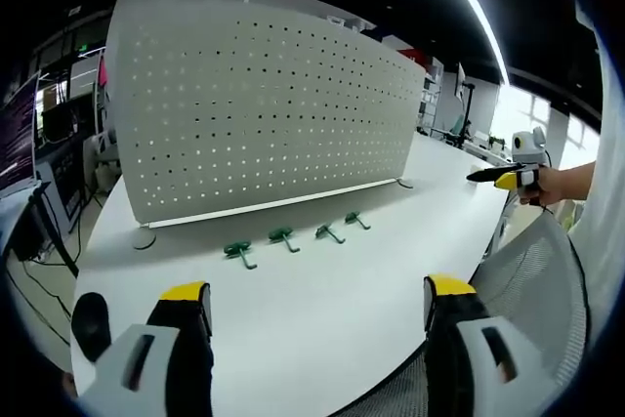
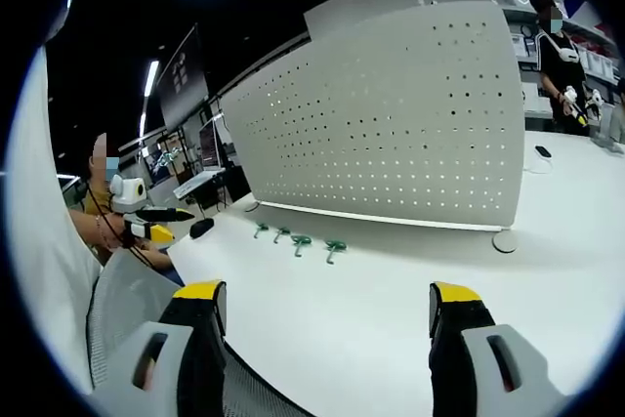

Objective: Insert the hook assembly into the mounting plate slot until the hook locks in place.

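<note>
looking along the left gripper (image 1: 317,314), its jaws are spread with nothing between them, and the four green hooks (image 1: 290,238) lie in a row straight ahead on the white table (image 1: 322,339), just short of the upright pegboard (image 1: 264,104). small green things, stems roughly pointing away from the board.

in the right gripper view, the right gripper (image 2: 327,319) is spread and empty too; the hooks (image 2: 298,239) sit ahead and a bit left. neither gripper looks clearly nearer.
</note>
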Motion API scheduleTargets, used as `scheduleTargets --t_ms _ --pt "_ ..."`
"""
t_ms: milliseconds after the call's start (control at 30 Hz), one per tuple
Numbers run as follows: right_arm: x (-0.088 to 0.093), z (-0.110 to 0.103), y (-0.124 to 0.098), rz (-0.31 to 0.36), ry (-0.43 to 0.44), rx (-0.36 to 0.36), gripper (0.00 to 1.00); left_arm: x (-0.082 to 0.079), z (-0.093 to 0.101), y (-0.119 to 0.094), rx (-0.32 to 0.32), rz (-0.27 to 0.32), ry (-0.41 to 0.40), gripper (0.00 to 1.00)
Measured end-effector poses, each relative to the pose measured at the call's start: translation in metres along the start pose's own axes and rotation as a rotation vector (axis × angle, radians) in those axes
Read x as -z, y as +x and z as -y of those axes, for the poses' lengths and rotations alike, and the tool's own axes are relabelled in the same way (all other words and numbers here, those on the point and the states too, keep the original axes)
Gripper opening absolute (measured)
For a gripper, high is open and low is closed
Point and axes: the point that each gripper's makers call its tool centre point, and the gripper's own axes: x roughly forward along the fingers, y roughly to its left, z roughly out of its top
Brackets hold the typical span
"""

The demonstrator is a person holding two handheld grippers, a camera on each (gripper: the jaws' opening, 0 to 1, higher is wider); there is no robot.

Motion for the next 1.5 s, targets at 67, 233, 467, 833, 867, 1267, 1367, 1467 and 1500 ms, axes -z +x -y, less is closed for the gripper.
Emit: scheduleTargets --t_ms 67,233,467,833,867,1267,1367,1467,1500 --pt "0.000 0.000 0.001 0.001 0.002 0.000 0.82 0.002 -0.001 0.002 0.002 -0.006 -0.003 0.92" --pt "0.000 0.002 0.003 -0.008 0.000 -0.002 0.82 0.003 -0.005 0.004 0.002 -0.015 -0.003 0.92" --pt "0.000 0.002 0.008 -0.007 0.001 -0.009 0.82 0.005 -0.008 0.007 0.000 -0.028 0.002 0.92" --pt "-0.001 -0.003 0.014 -0.001 0.006 -0.024 0.79 0.009 -0.014 0.016 0.039 -0.099 0.056 0.92" --pt "-0.001 -0.004 0.015 -0.001 0.004 -0.025 0.80 0.009 -0.016 0.018 0.042 -0.109 0.067 0.92" --pt "-0.001 -0.006 0.017 -0.001 -0.001 -0.024 0.80 0.011 -0.031 0.035 0.086 -0.206 0.161 0.91" --pt "-0.001 -0.006 0.016 0.002 0.004 -0.020 0.80 0.011 -0.037 0.041 0.100 -0.231 0.189 0.91" --pt "0.000 -0.006 0.016 0.002 0.007 -0.018 0.80 0.011 -0.042 0.046 0.111 -0.257 0.215 0.91" --pt "0.001 -0.006 0.016 0.002 0.009 -0.017 0.80 0.013 -0.045 0.048 0.118 -0.270 0.219 0.91"
